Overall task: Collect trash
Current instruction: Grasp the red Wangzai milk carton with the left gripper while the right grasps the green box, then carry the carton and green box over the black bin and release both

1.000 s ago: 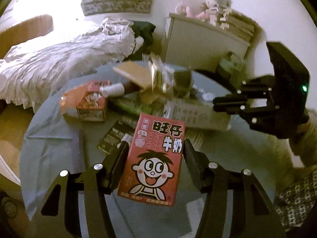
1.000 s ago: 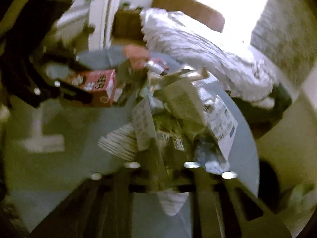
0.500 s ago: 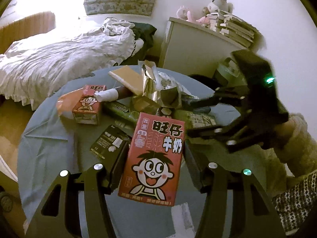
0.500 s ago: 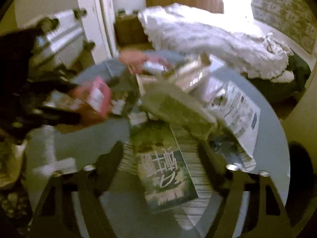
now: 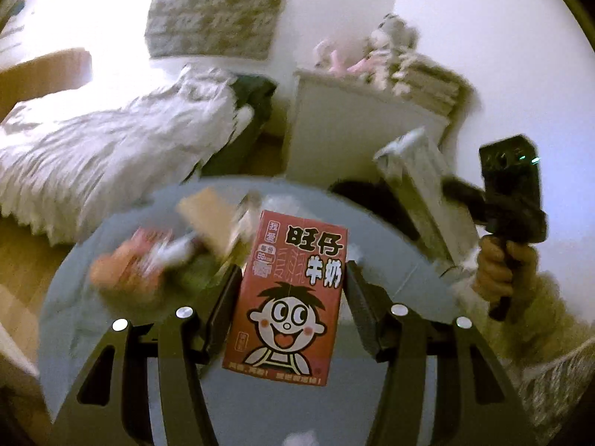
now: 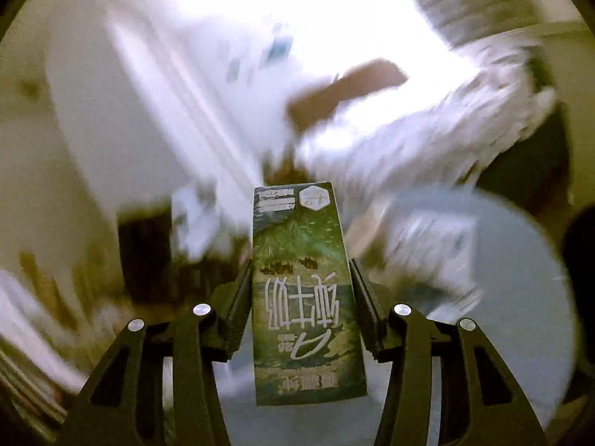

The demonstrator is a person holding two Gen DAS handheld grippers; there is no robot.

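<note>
My left gripper [image 5: 290,297] is shut on a red milk carton [image 5: 288,297] with a cartoon face and holds it above the round grey table [image 5: 93,319]. My right gripper [image 6: 299,297] is shut on a green milk carton [image 6: 305,297], held upside down and lifted off the table. In the left wrist view the right gripper's black body [image 5: 509,189] is raised at the far right, held by a hand. A blurred heap of trash [image 5: 167,252] lies on the far part of the table: a red carton, a brown card, wrappers.
A bed with a white duvet [image 5: 111,141] stands beyond the table on the left. A white cabinet [image 5: 357,130] with books and plush toys stands behind. A white radiator [image 5: 420,186] is at the right. Papers [image 6: 435,245] lie on the table in the blurred right wrist view.
My right gripper closed on the green carton and lifted it up and away from the table. My left gripper rose and tilted upward with the red carton.
</note>
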